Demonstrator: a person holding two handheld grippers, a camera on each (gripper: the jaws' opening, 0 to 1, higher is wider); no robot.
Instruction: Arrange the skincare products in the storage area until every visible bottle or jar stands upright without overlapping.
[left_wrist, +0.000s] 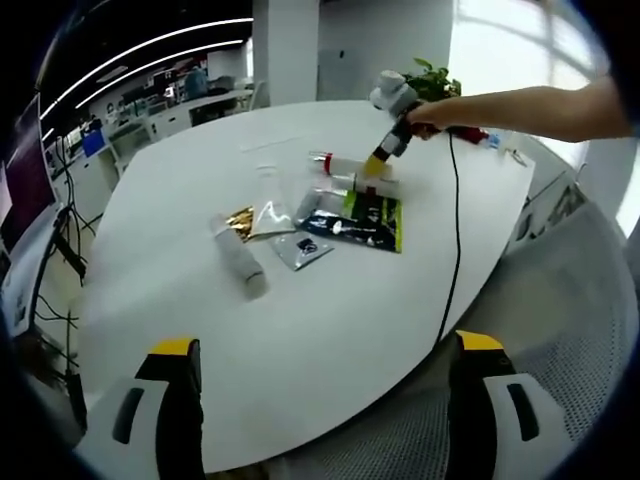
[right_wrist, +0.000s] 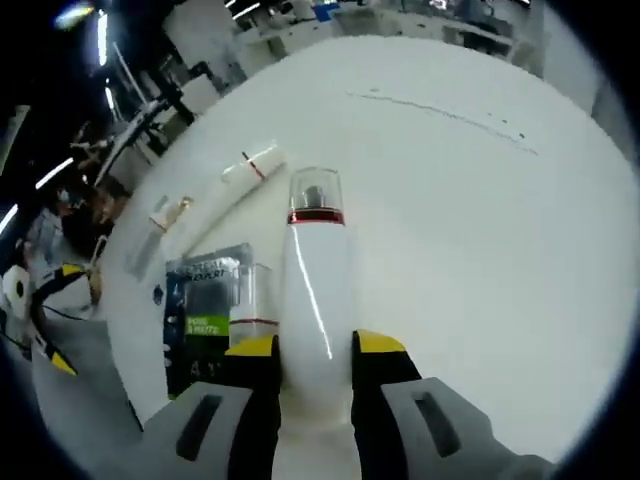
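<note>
In the right gripper view, the right gripper (right_wrist: 315, 350) is clamping its yellow-tipped jaws on the white bottle (right_wrist: 318, 290) at lower centre, gripping near the base, probably so it can be tipped upright. Beyond it, a second bottle (right_wrist: 252, 166) is lying flat in the upper left. In the left gripper view, the left gripper (left_wrist: 325, 348) is waiting with jaws apart over the table (left_wrist: 330, 350).

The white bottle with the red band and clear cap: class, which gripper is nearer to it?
Right. The right gripper has its jaws closed around the white bottle. The left gripper hangs at the near table edge, far from it.
</note>
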